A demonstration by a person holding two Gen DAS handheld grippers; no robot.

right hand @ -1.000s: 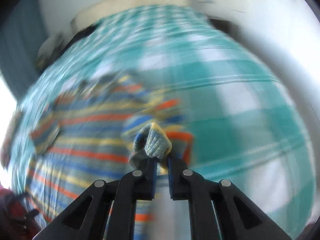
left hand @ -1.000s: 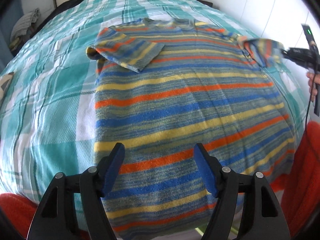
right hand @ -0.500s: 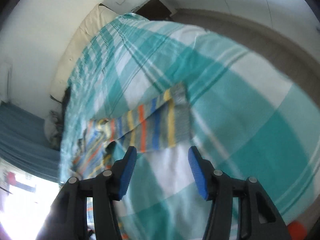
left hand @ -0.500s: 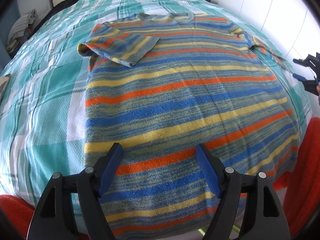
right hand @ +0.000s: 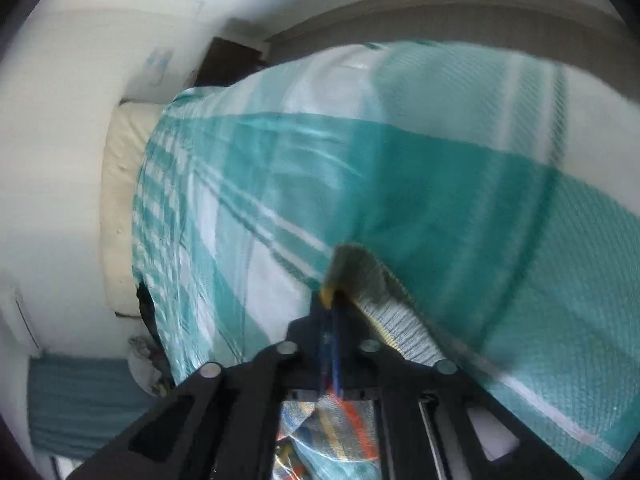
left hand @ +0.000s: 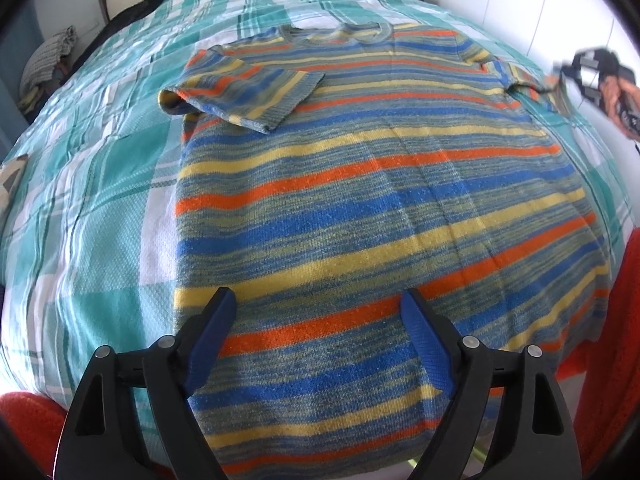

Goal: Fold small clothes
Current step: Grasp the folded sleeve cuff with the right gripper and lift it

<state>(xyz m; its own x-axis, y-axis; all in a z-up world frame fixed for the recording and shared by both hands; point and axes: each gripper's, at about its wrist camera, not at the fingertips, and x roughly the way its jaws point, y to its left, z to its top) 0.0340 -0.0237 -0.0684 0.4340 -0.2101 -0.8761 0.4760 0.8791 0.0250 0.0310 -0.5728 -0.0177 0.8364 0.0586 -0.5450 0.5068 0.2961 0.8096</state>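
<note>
A striped knit T-shirt (left hand: 376, 208) in blue, orange and yellow lies flat on the bed, collar at the far end. Its left sleeve (left hand: 248, 96) is folded in over the chest. My left gripper (left hand: 318, 320) is open and empty, hovering over the shirt's hem. My right gripper (right hand: 331, 300) is shut on the cuff of the right sleeve (right hand: 372, 280); in the left wrist view it shows at the far right (left hand: 560, 76), with the right sleeve (left hand: 532, 82) stretched outward.
The bed wears a teal and white checked cover (left hand: 100, 200). Orange-red fabric (left hand: 616, 340) lies at the near right and left corners. A pillow (right hand: 120, 184) and dark clothing (left hand: 136, 8) lie at the bed's head. White wall runs along the right.
The right gripper, open over the spread sleeve half a second ago, has closed on its cuff. The left gripper has barely moved.
</note>
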